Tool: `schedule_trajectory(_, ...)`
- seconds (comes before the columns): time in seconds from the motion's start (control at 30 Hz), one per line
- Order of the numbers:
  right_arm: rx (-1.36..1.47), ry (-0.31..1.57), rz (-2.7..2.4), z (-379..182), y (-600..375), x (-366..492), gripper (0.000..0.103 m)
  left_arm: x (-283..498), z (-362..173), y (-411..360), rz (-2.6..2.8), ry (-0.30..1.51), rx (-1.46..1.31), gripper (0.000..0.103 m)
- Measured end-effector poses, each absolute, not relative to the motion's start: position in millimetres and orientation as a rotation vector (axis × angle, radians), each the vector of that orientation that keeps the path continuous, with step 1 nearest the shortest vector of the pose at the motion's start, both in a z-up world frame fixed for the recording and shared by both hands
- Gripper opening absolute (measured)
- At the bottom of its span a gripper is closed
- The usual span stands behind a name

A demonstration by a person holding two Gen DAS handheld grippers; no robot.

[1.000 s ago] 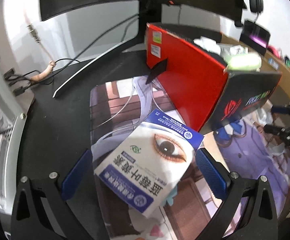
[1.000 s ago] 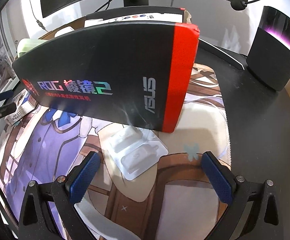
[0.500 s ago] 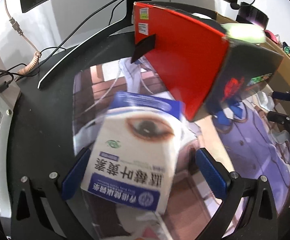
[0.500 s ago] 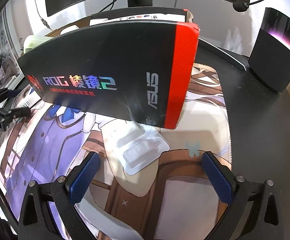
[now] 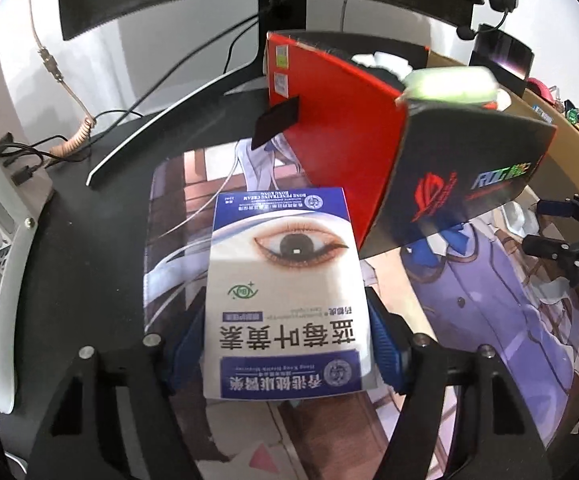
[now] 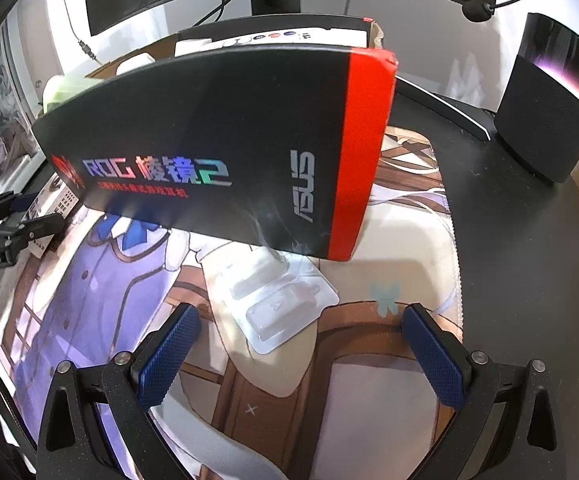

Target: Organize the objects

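The left gripper (image 5: 287, 344), jaws just closed, clamps the white-and-blue eye-print carton (image 5: 285, 292) beside the black-and-red box (image 5: 389, 148) for tidying; the right gripper (image 6: 301, 354) gapes empty.

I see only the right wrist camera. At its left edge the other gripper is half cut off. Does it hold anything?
Observer: Yes. The left gripper has a white and blue cardboard carton with a printed eye between its jaws; they have just been closing, and the pads press its sides.
Operator: Where is it from the large black and red cardboard box?
Observer: Just before that box's red end face.
Operator: Anything on that face?
Observer: A black tab sticks out of it.
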State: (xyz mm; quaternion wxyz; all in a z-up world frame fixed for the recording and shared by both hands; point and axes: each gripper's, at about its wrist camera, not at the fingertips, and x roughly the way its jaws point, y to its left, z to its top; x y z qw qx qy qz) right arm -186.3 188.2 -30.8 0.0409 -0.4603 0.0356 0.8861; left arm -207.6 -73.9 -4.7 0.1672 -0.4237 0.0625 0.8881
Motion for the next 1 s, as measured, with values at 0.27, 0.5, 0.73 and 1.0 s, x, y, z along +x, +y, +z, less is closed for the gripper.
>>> schedule_trajectory(0.27,-1.411,0.118,2.698,-32.5,185.4,-190.2,0.103,-180.7,20.0,-86.4,2.57,0.034,-1.08,0.071)
schedule_trajectory(0.5,-1.386,0.106,2.639,-33.6,184.0,-199.2,0.103,-172.5,24.5,-91.8,2.574,-0.039,-1.033,0.071)
schedule_trajectory(0.73,-1.394,0.118,2.611,-33.3,196.5,-182.8,0.103,-167.7,24.8,-92.1,2.572,-0.058,-1.028,0.071)
schedule_trajectory(1.0,-1.384,0.138,2.649,-32.4,199.6,-176.2,0.102,-164.5,27.0,-94.7,2.565,-0.071,-1.012,0.072)
